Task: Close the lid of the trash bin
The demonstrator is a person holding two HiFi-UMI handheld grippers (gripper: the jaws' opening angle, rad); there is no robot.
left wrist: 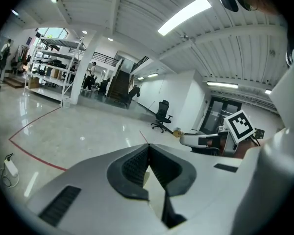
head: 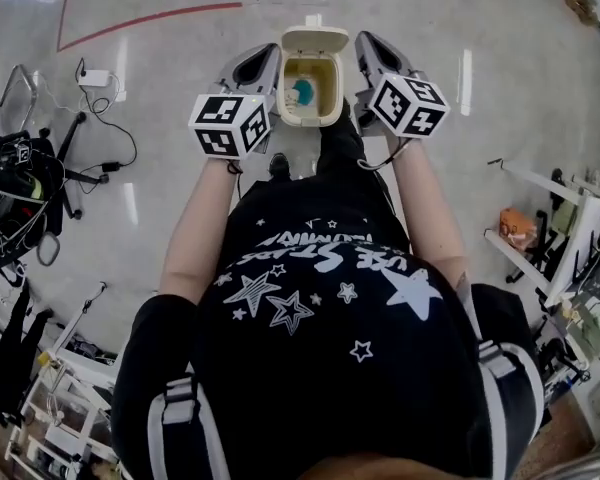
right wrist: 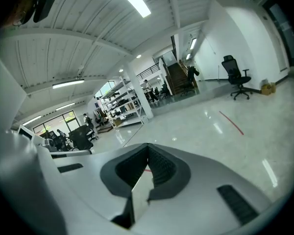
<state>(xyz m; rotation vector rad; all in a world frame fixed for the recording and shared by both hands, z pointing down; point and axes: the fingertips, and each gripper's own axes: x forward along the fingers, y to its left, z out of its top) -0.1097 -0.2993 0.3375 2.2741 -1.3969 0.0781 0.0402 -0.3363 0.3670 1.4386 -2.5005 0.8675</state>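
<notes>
Nearest the camera, filling the bottom half of the head view, is a person's black T-shirt [head: 320, 308] printed with white stars. Two bare forearms reach from it toward the top of the frame, each hand holding a tool.

At centre left, the left tool [head: 272, 52] carries a cube with black-and-white square markers [head: 230, 123]. At centre right, the right tool [head: 363, 40] carries a matching cube [head: 410, 105]. Both point toward the top of the frame. In each gripper view the two dark ribbed pads [left wrist: 137, 165] meet at their tips, so both tools are clenched with nothing between them.

Between the two tools, at top centre, the trash bin [head: 310, 120] stands on the floor [head: 160, 68]. It is small and cream-coloured. Its lid [head: 315, 40] is open, tipped up at the far edge. Something teal [head: 302, 92] lies inside. The tools flank the bin on either side, near it; whether either touches it cannot be told.

At the left edge of the frame, dark cables and stands [head: 20, 188] sit on the glossy pale floor. At the right edge are white racks [head: 550, 228]. A red line [head: 150, 18] crosses the floor at upper left.

Farther off, the gripper views show a large hall with ceiling strip lights, metal shelving [left wrist: 51, 72] and a black office chair [left wrist: 161, 115].
</notes>
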